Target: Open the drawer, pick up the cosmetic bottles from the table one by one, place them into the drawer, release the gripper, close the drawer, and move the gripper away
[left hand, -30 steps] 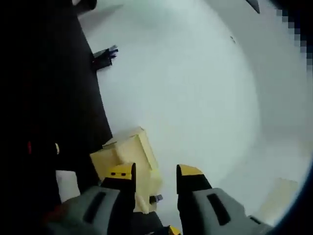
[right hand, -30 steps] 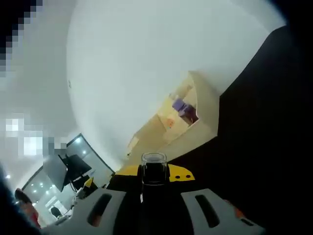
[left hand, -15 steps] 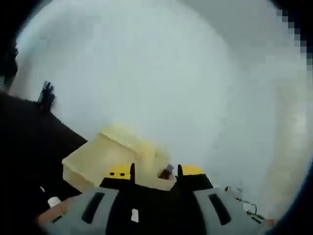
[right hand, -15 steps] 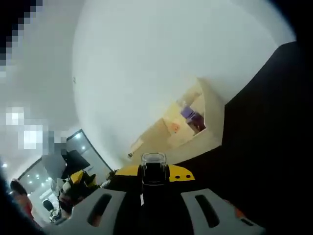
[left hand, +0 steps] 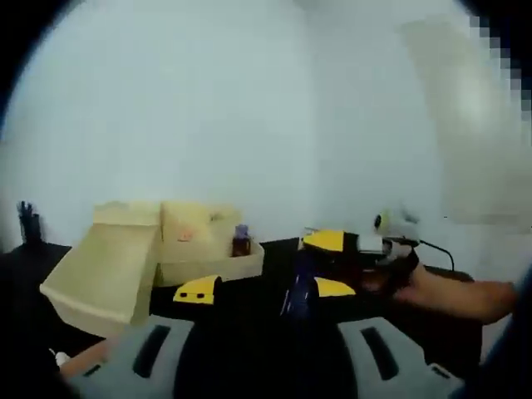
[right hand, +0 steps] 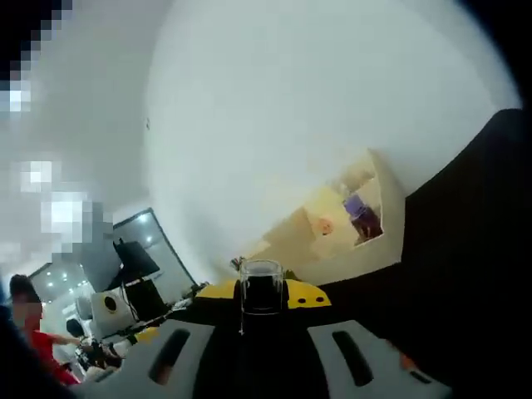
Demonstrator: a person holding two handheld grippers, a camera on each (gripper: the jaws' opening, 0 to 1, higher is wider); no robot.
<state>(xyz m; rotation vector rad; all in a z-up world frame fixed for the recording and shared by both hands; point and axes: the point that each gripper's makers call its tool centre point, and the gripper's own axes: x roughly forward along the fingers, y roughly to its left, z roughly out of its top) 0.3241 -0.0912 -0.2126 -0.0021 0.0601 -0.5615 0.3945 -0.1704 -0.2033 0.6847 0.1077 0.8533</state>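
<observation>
Now level left view: black table (left hand: 266, 274), white wall (left hand: 208, 100); right hand-held gripper (right hand: 262, 293) clamping dark bottle (right hand: 261, 287).

Light: bright, even; pale wall (left hand: 249, 108) washed out
Table (right hand: 465, 249): near-black, no detail
Blur: left gripper view soft, smeared; right gripper view sharper
Glare: ceiling spots, lower left of right gripper view
Edges: fisheye bending
</observation>
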